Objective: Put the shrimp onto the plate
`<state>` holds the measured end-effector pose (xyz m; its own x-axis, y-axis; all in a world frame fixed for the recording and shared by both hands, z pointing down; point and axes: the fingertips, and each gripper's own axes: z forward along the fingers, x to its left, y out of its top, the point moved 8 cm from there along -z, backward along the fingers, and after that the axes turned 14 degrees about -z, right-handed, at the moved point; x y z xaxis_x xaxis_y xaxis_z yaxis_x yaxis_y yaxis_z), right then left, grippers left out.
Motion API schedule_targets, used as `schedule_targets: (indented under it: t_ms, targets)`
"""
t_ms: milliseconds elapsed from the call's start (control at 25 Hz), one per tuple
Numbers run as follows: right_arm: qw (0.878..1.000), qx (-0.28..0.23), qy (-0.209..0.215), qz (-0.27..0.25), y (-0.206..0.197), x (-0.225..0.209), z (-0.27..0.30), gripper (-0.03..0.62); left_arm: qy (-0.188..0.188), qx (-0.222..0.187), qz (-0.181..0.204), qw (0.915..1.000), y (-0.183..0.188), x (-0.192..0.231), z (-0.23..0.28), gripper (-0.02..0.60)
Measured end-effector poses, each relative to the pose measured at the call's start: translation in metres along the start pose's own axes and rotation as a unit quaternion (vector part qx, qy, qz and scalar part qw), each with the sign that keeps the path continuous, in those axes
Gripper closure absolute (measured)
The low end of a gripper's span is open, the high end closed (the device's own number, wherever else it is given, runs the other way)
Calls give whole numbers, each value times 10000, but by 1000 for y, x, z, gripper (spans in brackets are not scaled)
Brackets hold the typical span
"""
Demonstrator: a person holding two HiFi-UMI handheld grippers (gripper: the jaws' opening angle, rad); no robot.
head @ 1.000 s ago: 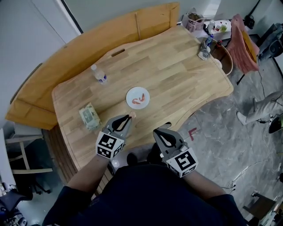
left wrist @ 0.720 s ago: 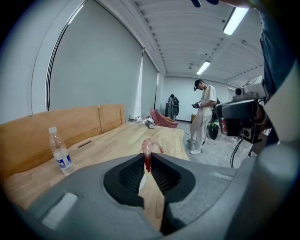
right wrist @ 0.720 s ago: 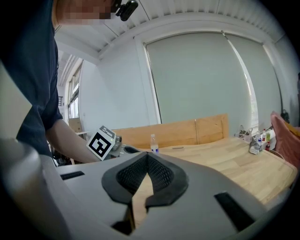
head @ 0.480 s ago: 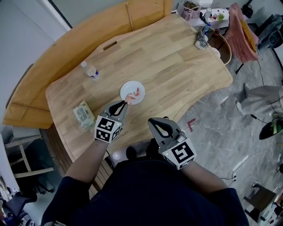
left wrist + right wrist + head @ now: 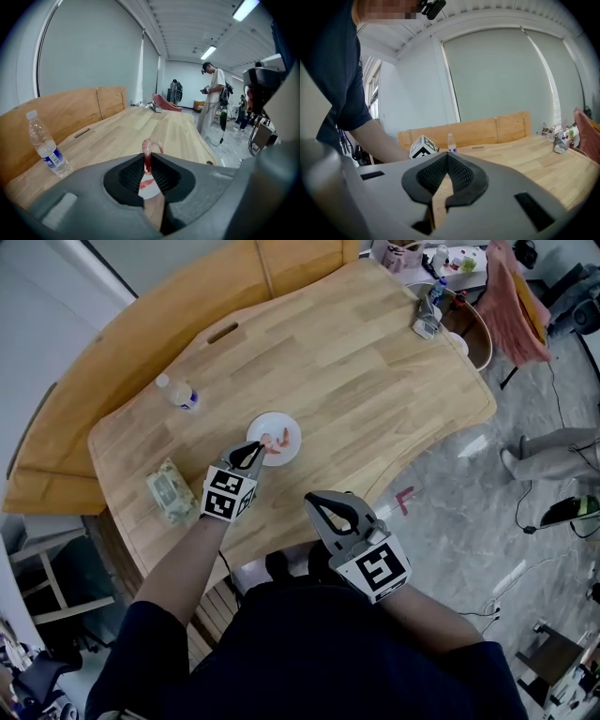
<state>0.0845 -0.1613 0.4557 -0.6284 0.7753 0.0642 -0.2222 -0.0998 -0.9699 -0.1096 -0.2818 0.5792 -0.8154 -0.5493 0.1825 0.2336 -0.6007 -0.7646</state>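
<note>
Pink shrimp [image 5: 147, 150] is clamped in the jaws of the left gripper [image 5: 254, 450] just above the white plate [image 5: 290, 452], while the right gripper [image 5: 313, 502], jaws together and empty, hovers at the edge of the wooden table [image 5: 356, 371].

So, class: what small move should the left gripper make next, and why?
Probably lower slightly and open: the left gripper is shut on a shrimp, held above the white plate, where another shrimp lies.
</note>
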Motion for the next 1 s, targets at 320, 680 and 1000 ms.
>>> schedule_targets:
  t_ms: [320,680,1000]
  targets:
    - [9998,98,172,-41,-9,-13,8,585,172,547,108,9983,-13,24,48,534]
    - [9988,302,377,91,-27,-11,7,585,391,1153,283,9922,-27,47,92,534]
    - [9981,412,426,137,-35,-17,5,585,477,1607,392,9851,-37,54,109,534]
